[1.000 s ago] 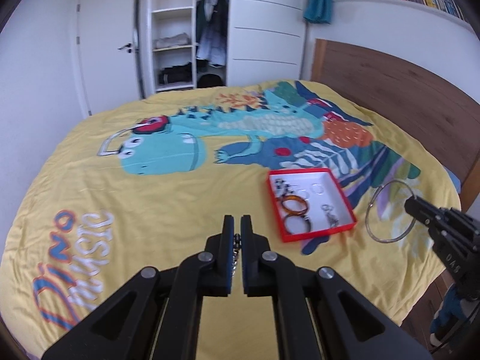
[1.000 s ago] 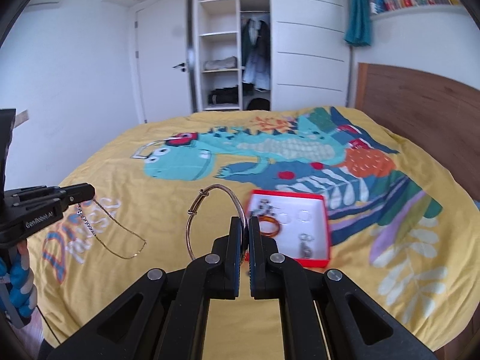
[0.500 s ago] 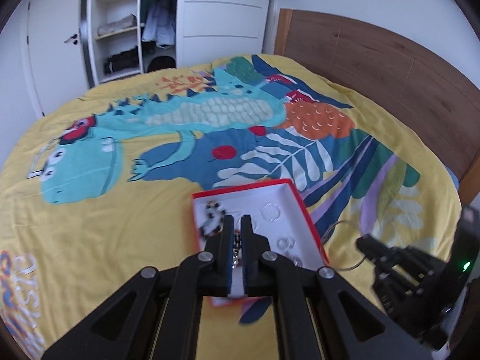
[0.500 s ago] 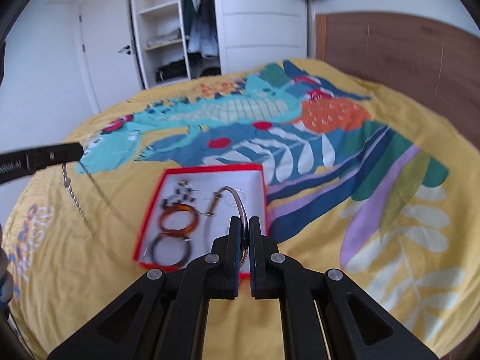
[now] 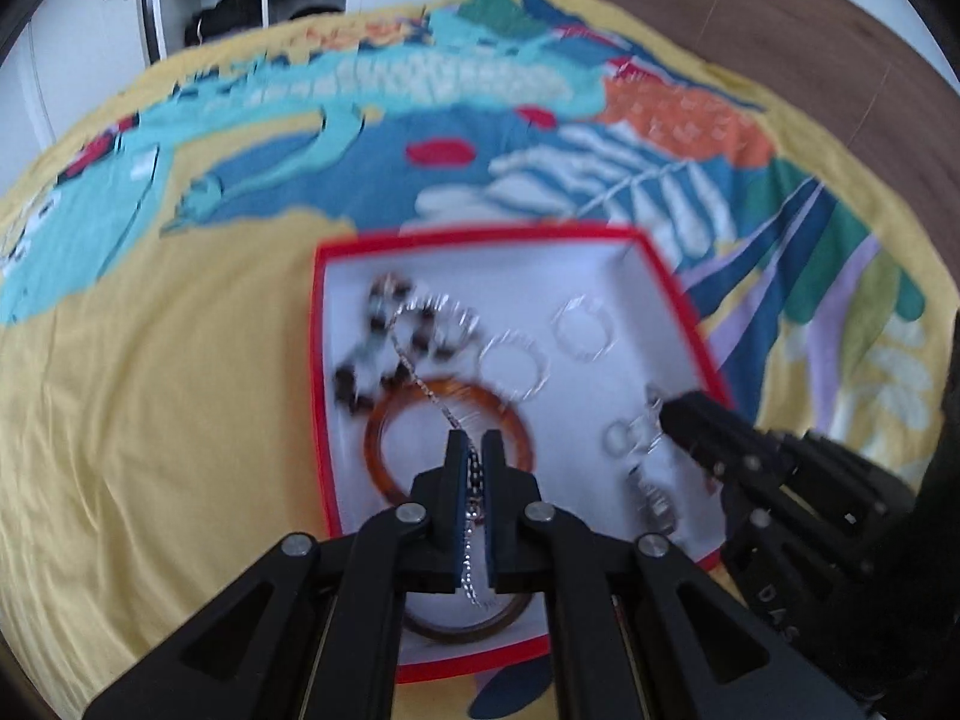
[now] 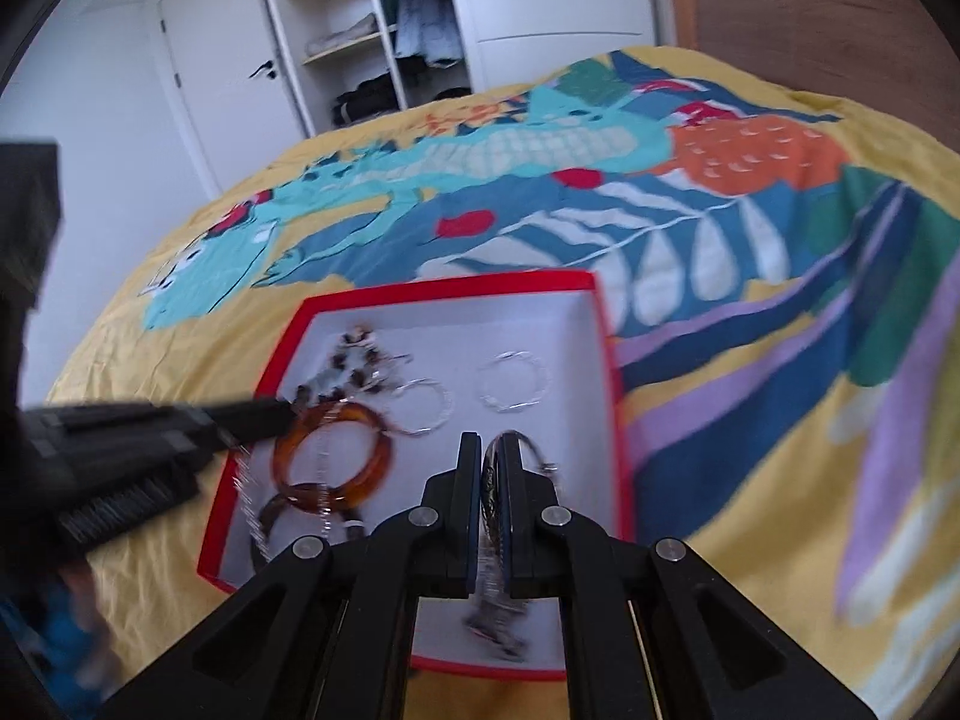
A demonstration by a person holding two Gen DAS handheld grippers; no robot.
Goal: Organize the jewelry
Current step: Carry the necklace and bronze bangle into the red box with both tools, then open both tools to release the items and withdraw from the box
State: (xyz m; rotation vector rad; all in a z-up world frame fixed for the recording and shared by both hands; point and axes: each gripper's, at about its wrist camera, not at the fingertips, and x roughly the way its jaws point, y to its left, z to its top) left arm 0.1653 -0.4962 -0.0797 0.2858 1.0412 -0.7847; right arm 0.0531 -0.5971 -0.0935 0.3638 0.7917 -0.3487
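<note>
A red-rimmed white tray (image 5: 672, 276) lies on the bed; it also shows in the right wrist view (image 6: 606, 360). It holds an amber bangle (image 5: 384, 420), silver hoops (image 5: 581, 329) and a dark bead bracelet (image 5: 354, 390). My left gripper (image 5: 474, 450) is shut on a thin silver chain (image 5: 420, 381) that drapes over the tray's items. My right gripper (image 6: 491, 456) is shut on a thin silver bangle (image 6: 528, 441), low over the tray's right side. Each gripper shows in the other's view, the right one (image 5: 678, 414) and the left one (image 6: 264, 414).
The tray sits on a yellow dinosaur bedspread (image 6: 750, 480). A wooden headboard (image 6: 840, 18) stands at the right. A white wardrobe with open shelves (image 6: 372, 36) and a door (image 6: 240, 78) are behind the bed.
Both grippers have moved closer and lower over the tray. The chain now trails onto the tray's contents, and the silver bangle has come down to the tray's right side.
</note>
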